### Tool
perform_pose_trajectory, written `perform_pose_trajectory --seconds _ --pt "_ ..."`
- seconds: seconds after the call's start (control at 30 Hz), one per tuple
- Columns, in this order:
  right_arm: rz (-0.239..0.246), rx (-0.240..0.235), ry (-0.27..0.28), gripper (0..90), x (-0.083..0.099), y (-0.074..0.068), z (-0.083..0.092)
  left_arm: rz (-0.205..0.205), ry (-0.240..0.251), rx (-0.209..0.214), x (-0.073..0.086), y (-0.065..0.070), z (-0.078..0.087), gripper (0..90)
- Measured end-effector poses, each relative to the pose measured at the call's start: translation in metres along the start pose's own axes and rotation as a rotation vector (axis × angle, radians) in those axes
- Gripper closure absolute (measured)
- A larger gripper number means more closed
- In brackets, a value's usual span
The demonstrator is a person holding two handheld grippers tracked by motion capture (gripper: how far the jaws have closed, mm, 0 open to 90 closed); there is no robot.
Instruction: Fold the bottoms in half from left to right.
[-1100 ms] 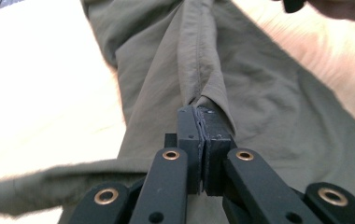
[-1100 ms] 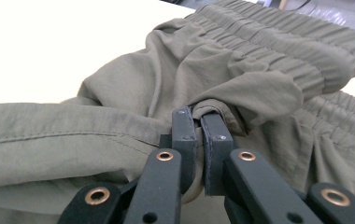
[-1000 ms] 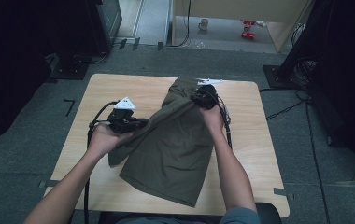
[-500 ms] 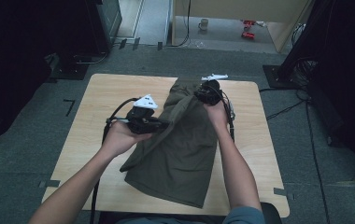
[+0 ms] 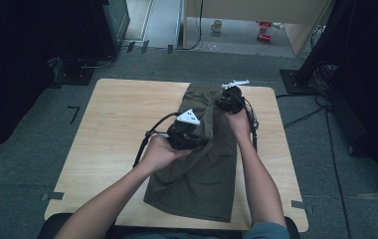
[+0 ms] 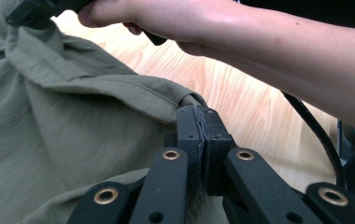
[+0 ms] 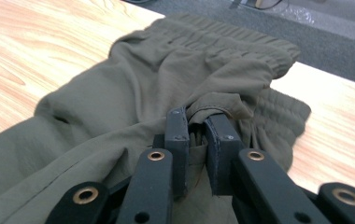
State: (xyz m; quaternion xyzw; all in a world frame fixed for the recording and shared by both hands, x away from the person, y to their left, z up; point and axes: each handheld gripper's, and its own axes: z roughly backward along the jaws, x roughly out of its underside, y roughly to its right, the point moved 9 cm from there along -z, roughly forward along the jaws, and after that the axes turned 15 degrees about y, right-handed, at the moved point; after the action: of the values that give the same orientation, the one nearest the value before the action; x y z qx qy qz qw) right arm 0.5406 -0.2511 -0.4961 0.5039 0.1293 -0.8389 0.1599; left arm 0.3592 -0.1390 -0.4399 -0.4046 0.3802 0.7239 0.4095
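Right now the left gripper point(image 5: 193, 142) is clamped tight on a fold of the olive-green shorts point(image 5: 202, 174); in the left gripper view its jaws point(image 6: 199, 140) meet with a thin edge of cloth pinched between them. It sits over the middle of the garment, carried by the person's left hand point(image 5: 159, 152).

Farther off and to the right, the right gripper point(image 5: 227, 102) is at the waistband end of the shorts. Its jaws point(image 7: 199, 135) have just been easing apart, and a bunched fold of fabric sits between the pads, which stand a little gap apart around it.

The shorts lie lengthwise on the right half of the wooden table point(image 5: 117, 124), waistband at the far edge, leg hems near the person.
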Motion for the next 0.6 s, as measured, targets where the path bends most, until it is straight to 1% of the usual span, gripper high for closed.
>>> perform_pose_trajectory --seconds 0.03,0.07,0.1,0.13,0.2,0.27,0.3,0.33,0.37,0.4,0.43,0.47,0.5,0.53,0.57,0.6 --pt "0.017 0.011 0.012 76.4 0.003 0.004 0.003 0.005 0.001 0.003 0.001 0.001 -0.004 89.3" --pt "0.017 0.011 0.012 76.4 0.003 0.004 0.003 0.007 0.004 0.005 0.002 0.002 -0.008 89.3" --pt "0.021 0.020 0.007 72.4 0.006 0.008 0.007 0.009 0.006 0.007 0.002 0.003 -0.011 89.3" --pt "0.021 0.020 0.007 72.4 0.006 0.008 0.007 0.007 0.006 0.007 0.003 0.004 -0.014 89.3" --pt "0.019 0.027 0.021 70.7 0.009 0.013 0.011 0.007 0.010 0.009 0.005 0.006 -0.021 89.3" --pt "-0.004 0.013 -0.002 70.1 0.015 0.016 0.015 0.015 0.021 0.011 0.006 0.008 -0.027 89.3" --pt "0.011 0.021 0.004 70.1 0.020 0.020 0.018 0.021 0.031 0.012 0.005 0.009 -0.029 89.4" --pt "0.009 0.024 -0.004 70.1 0.023 0.022 0.020 0.025 0.040 0.016 0.004 0.010 -0.032 89.4" --pt "0.005 0.023 -0.007 70.1 0.026 0.024 0.021 0.027 0.065 0.013 0.002 0.013 -0.038 89.3" --pt "-0.002 0.025 -0.012 70.0 0.028 0.026 0.023 0.027 0.065 0.013 0.002 0.013 -0.038 89.2" --pt "-0.007 0.026 -0.024 69.7 0.030 0.027 0.024 0.032 0.069 0.012 0.002 0.014 -0.042 89.0" --pt "-0.006 0.028 -0.020 69.7 0.032 0.029 0.026 0.045 0.059 0.023 0.004 0.015 -0.046 88.7" --pt "-0.004 0.032 -0.011 69.7 0.032 0.031 0.028 0.055 0.034 0.042 0.010 0.017 -0.052 87.1" --pt "-0.008 0.034 -0.011 69.7 0.033 0.031 0.030 0.046 0.038 0.041 0.011 0.017 -0.053 80.9" --pt "-0.008 0.034 -0.011 69.7 0.033 0.031 0.030 0.046 0.038 0.041 0.011 0.017 -0.053 74.5" --pt "-0.003 0.030 -0.009 69.3 0.034 0.033 0.034 0.045 0.042 0.047 0.012 0.016 -0.053 72.7"
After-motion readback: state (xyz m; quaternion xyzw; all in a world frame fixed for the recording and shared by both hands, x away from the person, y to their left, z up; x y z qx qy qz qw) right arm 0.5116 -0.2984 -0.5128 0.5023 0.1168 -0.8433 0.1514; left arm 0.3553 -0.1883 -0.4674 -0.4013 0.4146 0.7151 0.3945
